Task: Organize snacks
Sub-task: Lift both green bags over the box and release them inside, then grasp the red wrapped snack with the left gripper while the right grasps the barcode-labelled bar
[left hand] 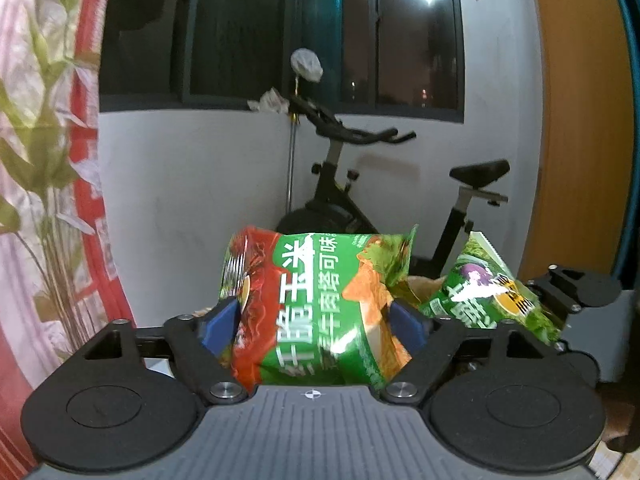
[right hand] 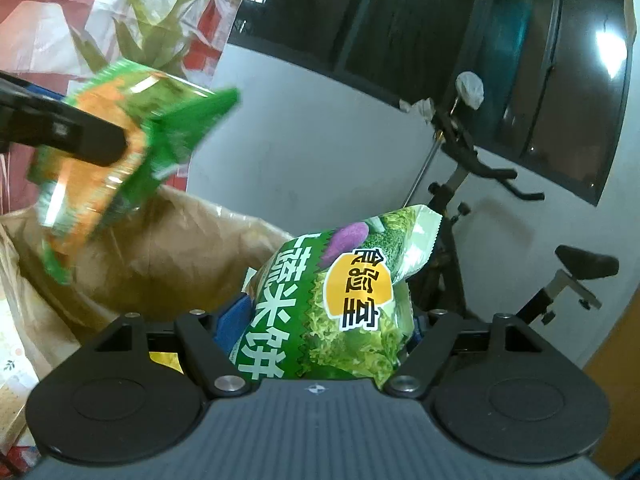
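Both snack packs were in the air over the paper bag (right hand: 168, 248). I had the corn chips (left hand: 316, 312) clenched across the width in the left gripper (left hand: 316, 320), and the rice crackers (right hand: 344, 304) gripped the same way in the right gripper (right hand: 328, 324). Judged step: carrying to the bag. Next move calls for lowering each pack into the bag's mouth, one at a time, then letting go. Exercise bike (left hand: 400, 184) stood behind, well apart.

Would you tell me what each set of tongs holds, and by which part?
Left tongs: the red-and-green corn chip bag, gripped across its middle. Right tongs: the green vegetable cracker bag, gripped across its lower half.
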{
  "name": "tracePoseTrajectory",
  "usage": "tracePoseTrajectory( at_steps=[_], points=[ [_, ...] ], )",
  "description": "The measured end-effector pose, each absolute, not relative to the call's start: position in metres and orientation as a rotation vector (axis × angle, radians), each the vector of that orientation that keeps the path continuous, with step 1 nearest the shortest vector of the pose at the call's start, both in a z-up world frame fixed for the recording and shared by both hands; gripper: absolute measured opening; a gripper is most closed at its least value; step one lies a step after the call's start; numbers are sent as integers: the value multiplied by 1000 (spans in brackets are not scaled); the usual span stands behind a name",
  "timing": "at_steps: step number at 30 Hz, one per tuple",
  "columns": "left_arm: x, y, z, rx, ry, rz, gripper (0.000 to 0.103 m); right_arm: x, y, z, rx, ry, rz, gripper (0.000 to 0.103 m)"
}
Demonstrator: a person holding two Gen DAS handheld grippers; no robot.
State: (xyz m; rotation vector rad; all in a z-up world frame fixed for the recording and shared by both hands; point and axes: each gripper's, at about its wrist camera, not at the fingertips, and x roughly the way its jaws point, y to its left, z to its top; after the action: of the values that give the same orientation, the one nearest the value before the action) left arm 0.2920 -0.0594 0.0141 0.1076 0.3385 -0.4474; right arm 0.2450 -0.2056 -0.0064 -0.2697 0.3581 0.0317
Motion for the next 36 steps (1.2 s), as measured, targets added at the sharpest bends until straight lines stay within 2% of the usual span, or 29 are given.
tracePoseTrajectory(
  at_steps=[3, 7, 21, 27, 32, 34, 36],
  points=[
    [305, -59, 9, 98, 367, -430, 90, 244, -205, -11, -275, 392, 52, 79],
    [306, -50, 5, 55, 386, -413, 91, 233, -210, -11, -251, 388, 50, 89],
    [244, 18, 23, 41, 370, -353, 91, 160, -231, 21, 16, 286, 209, 90],
    [213, 36, 2, 1, 390, -349, 91, 127, -239, 6, 94, 281, 237, 90],
    [202, 42, -29, -34, 442, -325, 90, 112, -246, -21, 112, 334, 217, 87],
    [201, 44, -40, -48, 458, -309, 90, 109, -249, -33, 122, 364, 193, 78],
    [201, 45, -52, -61, 481, -292, 89, 108, -252, -45, 125, 403, 169, 74]
  ],
)
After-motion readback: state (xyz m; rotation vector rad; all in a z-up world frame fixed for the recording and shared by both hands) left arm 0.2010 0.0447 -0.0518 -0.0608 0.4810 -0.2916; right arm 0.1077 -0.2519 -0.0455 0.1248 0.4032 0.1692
